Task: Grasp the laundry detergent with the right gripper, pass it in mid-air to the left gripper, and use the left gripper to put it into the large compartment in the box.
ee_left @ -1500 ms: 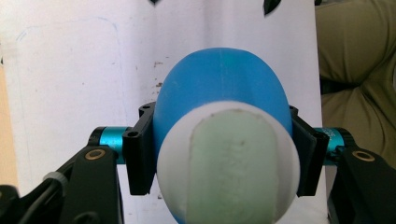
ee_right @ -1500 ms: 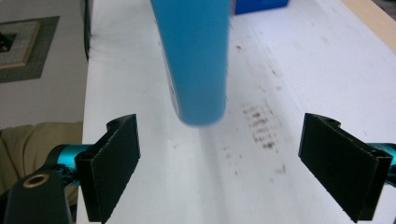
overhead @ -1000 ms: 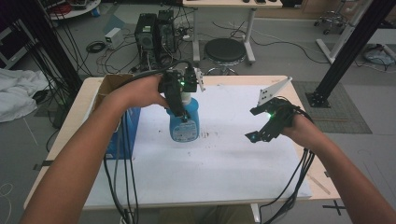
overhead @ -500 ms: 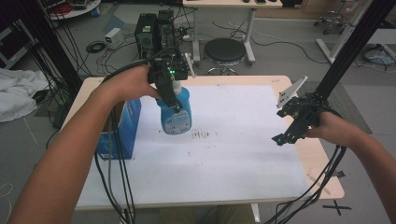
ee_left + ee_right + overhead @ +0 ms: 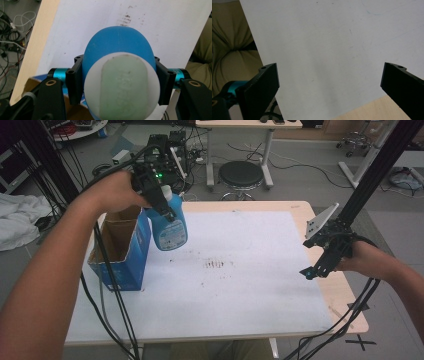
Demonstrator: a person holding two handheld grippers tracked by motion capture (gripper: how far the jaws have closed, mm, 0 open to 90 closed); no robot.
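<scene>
The left gripper (image 5: 167, 210) pinched the blue bottle (image 5: 170, 227) just under its white cap, so it hung in the air beside the open cardboard box (image 5: 120, 250), probably to go inside. The right gripper (image 5: 320, 262) waited, spread wide, over the table's (image 5: 250, 310) right edge.

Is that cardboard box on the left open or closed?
Open. In the high view the blue cardboard box has its top flaps up and its brown inside shows; whether anything lies at the bottom cannot be told.
</scene>
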